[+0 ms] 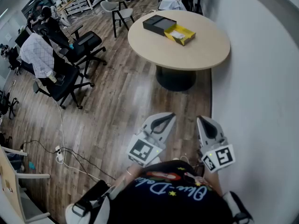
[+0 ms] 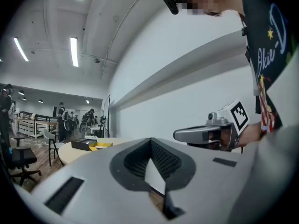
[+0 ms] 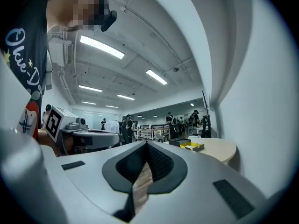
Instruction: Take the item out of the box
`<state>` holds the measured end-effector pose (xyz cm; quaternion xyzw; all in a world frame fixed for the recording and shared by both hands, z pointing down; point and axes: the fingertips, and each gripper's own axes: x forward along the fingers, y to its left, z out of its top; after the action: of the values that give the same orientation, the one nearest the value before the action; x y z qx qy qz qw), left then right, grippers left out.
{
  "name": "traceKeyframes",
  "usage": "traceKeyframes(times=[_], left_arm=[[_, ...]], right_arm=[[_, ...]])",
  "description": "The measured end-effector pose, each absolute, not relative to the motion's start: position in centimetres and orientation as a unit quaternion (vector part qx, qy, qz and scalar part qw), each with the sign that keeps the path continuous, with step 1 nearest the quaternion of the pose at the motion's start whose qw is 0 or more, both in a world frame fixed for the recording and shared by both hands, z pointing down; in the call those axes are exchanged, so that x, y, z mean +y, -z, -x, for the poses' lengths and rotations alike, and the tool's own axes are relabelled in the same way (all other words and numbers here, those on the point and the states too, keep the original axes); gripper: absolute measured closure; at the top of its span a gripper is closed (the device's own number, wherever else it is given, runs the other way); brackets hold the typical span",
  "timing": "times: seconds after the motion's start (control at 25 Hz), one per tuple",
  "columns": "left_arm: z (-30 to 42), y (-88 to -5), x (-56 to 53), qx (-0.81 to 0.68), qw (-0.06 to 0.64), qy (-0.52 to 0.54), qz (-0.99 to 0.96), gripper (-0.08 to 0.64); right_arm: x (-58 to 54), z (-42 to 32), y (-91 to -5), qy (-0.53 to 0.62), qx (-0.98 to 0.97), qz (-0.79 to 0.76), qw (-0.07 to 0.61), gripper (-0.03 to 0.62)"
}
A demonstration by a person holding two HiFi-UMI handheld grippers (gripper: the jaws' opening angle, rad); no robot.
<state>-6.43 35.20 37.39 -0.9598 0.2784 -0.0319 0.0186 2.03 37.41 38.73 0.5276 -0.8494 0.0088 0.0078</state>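
Item (image 1: 176, 33): pale, lying in the open yellow box (image 1: 183, 35) near the far edge of the round tabletop (image 1: 196, 55), with a black lid (image 1: 159, 24) just beside it on the left. Left gripper (image 1: 170, 117) and right gripper (image 1: 202, 120): clenched on nothing, held near the body, well apart from the table. Handling advice: close in first and spread the jaws before reaching. One gripper probably steadies a box wall while the other lifts the item straight up.
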Motion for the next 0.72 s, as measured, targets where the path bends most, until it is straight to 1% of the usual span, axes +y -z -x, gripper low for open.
traceKeyframes(times=[0.48,0.72], left_arm=[[5.5,-37.3,34.9,0.29,0.02,0.032,0.956,0.574],[3.9,-37.1,34.4,0.294,0.024,0.032,0.955,0.574]], right_arm=[[37.1,-2.8,-38.5,-0.009,-0.858,-0.514,-0.003,0.595],[36.7,-4.0,-37.9,-0.008,-0.862,-0.507,-0.014,0.597]])
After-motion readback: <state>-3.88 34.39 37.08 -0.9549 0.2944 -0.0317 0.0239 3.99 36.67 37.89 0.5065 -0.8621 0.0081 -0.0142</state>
